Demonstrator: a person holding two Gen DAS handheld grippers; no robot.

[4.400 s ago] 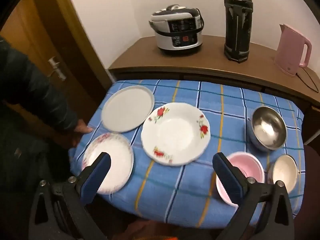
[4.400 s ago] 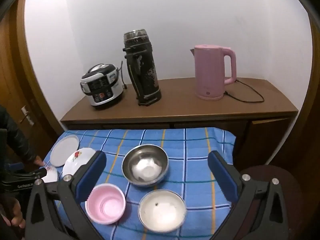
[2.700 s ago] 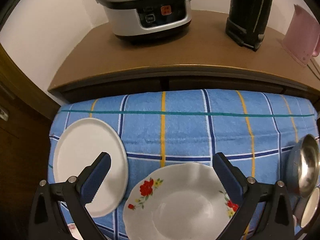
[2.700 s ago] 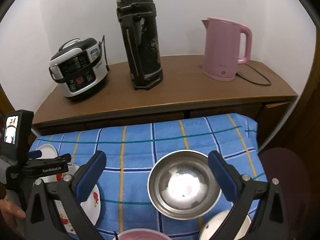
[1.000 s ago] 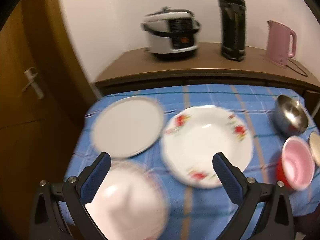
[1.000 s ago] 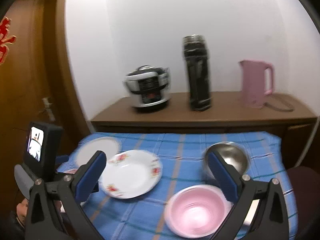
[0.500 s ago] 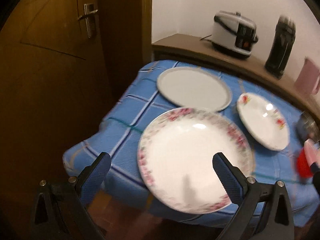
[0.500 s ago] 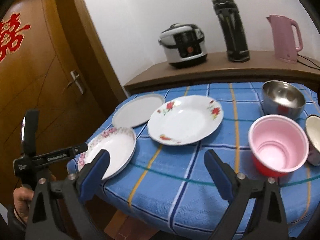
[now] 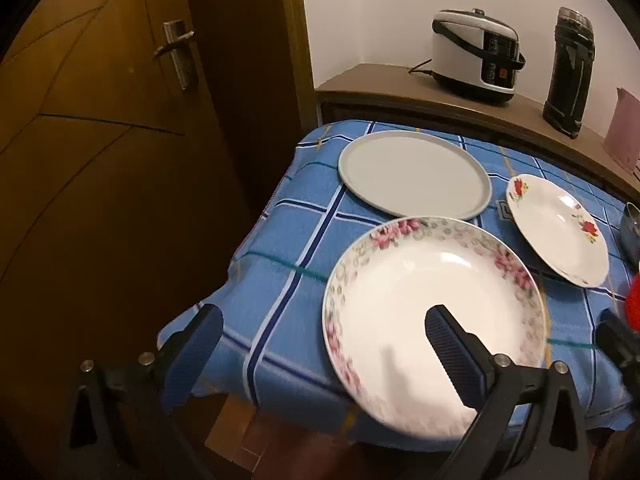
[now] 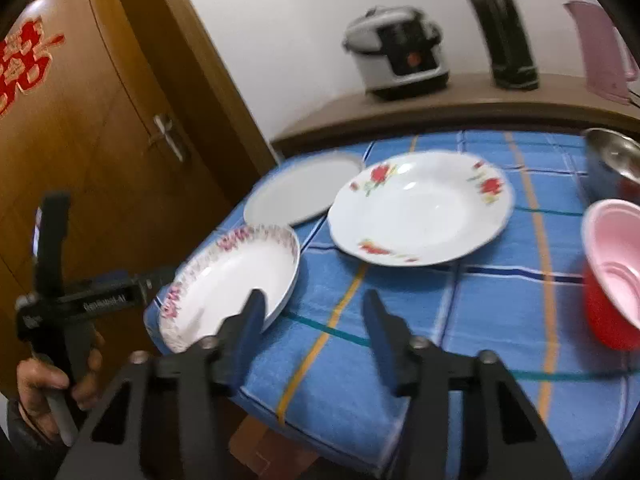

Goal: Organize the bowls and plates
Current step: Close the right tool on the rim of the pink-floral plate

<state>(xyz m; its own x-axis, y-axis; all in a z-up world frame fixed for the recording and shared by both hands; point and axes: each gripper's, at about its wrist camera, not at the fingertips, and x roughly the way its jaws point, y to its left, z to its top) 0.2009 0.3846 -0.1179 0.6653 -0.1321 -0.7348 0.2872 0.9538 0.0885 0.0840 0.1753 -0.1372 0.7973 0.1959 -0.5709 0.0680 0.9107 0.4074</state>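
A pink-flowered plate (image 9: 434, 320) (image 10: 230, 280) lies at the table's near left corner. Behind it lie a plain grey plate (image 9: 414, 174) (image 10: 302, 192) and a red-flowered plate (image 9: 558, 228) (image 10: 420, 208). At the right are a pink bowl (image 10: 616, 256) and a steel bowl (image 10: 612, 160). My left gripper (image 9: 320, 344) is open, low over the left table edge, its right finger over the pink-flowered plate. My right gripper (image 10: 314, 316) is partly closed and empty, just right of that plate's rim.
A blue checked cloth (image 10: 460, 320) covers the table. A wooden counter behind holds a rice cooker (image 9: 476, 56), a black flask (image 9: 570, 48) and a pink kettle (image 10: 600, 52). A wooden door (image 9: 120, 160) stands at the left.
Both grippers have moved closer to the pink-flowered plate. The right gripper's fingers have narrowed. The left gripper stays wide open.
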